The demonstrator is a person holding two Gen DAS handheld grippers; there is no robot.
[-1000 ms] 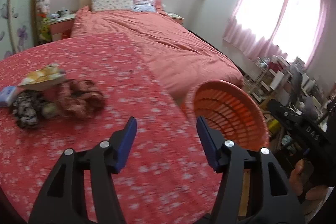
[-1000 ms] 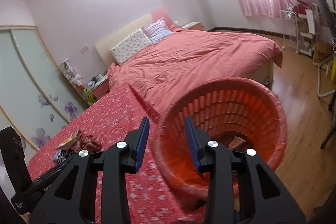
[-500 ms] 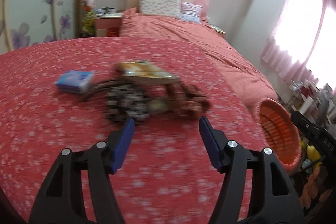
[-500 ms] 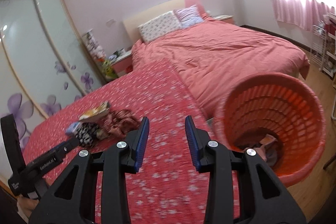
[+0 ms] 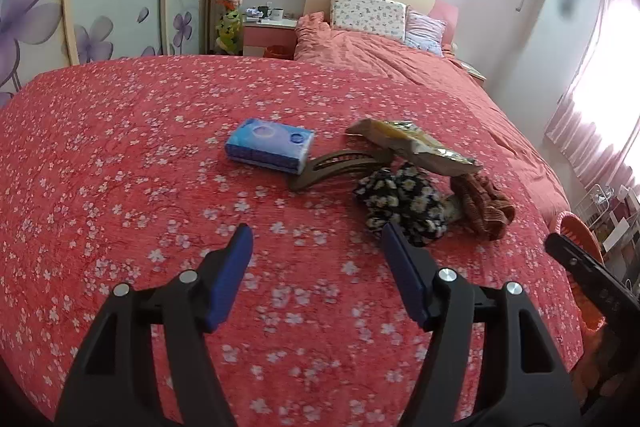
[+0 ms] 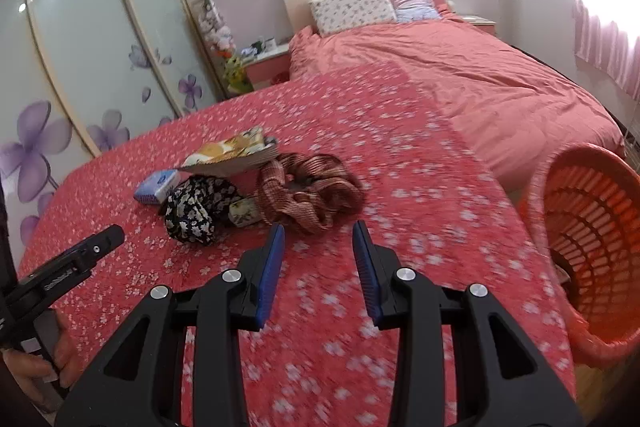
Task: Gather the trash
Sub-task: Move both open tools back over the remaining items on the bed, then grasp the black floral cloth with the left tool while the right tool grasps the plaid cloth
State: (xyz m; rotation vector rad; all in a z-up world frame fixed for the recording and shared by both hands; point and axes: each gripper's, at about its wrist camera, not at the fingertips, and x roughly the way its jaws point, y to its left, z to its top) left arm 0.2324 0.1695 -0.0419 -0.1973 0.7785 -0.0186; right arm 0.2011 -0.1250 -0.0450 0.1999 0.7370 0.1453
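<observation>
While the left gripper [image 5: 316, 239] hangs over the flowered red bedspread [image 5: 120, 155], its jaws are opening and nothing sits between them. Just beyond its right-hand finger lies a black floral scrunchie [image 5: 402, 203], and next to that a brown scrunchie [image 5: 482, 205]. Further out, a crumpled snack wrapper [image 5: 416, 147] rests tilted above both scrunchies, with a brown hair clip [image 5: 340, 167] beside it and a blue tissue pack [image 5: 270, 145] to the left of the clip.

Over to the right gripper [image 6: 318, 239]: jaws parted, empty, held above the same bedspread. Just ahead of its tips is the brown scrunchie, the black floral one to its left, and a small pale packet [image 6: 244, 213] wedged between the 2. The wrapper lies behind them, the tissue pack peeking out beneath its left edge. Off the bed's edge on the right stands an orange basket [image 6: 588, 211], well apart from the pile.
</observation>
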